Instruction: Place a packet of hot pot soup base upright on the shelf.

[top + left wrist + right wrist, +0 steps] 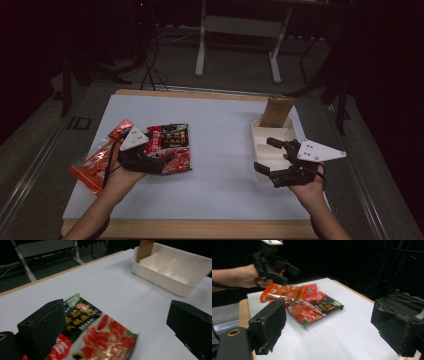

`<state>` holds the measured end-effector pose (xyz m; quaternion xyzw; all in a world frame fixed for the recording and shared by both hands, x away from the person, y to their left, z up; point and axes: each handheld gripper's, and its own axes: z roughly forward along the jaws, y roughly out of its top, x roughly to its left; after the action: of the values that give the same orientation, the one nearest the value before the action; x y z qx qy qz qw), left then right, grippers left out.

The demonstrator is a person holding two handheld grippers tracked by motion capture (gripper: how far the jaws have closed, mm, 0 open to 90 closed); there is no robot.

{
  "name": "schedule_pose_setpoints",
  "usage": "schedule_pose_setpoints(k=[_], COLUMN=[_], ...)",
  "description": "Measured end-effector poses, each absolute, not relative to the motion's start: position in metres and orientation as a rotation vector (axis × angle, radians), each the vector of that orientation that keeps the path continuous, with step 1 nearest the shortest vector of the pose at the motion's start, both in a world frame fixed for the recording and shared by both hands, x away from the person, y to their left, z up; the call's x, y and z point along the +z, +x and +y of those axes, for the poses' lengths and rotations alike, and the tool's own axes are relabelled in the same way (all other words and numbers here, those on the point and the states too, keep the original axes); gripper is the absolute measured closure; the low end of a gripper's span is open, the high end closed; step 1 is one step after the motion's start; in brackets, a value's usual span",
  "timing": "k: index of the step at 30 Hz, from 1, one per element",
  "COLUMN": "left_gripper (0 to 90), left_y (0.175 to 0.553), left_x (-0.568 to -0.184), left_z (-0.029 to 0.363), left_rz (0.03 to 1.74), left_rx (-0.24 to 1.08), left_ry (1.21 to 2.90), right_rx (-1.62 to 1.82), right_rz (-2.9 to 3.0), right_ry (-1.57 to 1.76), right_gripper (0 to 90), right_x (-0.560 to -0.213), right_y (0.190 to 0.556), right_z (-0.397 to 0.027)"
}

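High view: left gripper [165, 161], jaws wide, hovers over the red packet [178, 159] in the snack pile to take it; right gripper [267, 159] waits, spread wide, at the tray [260, 131].

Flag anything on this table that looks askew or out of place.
The brown packet stands on end in the white tray's far compartment, poking above the rim. The snack packets lie overlapping in a loose heap under the left gripper. Nothing looks spilled or torn.
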<state>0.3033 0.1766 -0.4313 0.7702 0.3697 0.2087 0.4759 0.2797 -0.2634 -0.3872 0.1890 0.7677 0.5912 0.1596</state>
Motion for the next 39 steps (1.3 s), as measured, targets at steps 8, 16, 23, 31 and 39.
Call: schedule_pose_setpoints(k=[8, 16, 23, 31, 39], left_gripper=[5.0, 15.8, 25.3, 33.7, 35.5], left_y=[0.343, 0.372, 0.39, 0.407, 0.419], left_x=[-0.44, -0.462, -0.479, -0.496, -0.513], left_z=[0.193, 0.212, 0.217, 0.216, 0.223], left_rz=[1.004, 1.092, 1.164, 1.242, 1.318], left_rx=[0.504, 0.529, 0.565, 0.588, 0.528], left_ry=[1.87, 1.872, 1.935, 1.975, 1.997], right_rx=[1.711, 1.694, 1.694, 1.695, 1.676], right_rz=[2.169, 2.185, 2.201, 2.216, 2.248], right_ry=[0.534, 0.532, 0.536, 0.538, 0.54], right_gripper=[13.9, 13.9, 13.9, 14.2, 14.2], right_x=[-0.386, -0.389, -0.392, -0.396, -0.4], right_y=[0.277, 0.275, 0.276, 0.277, 0.279], right_z=[-0.261, -0.257, -0.256, -0.256, -0.253])
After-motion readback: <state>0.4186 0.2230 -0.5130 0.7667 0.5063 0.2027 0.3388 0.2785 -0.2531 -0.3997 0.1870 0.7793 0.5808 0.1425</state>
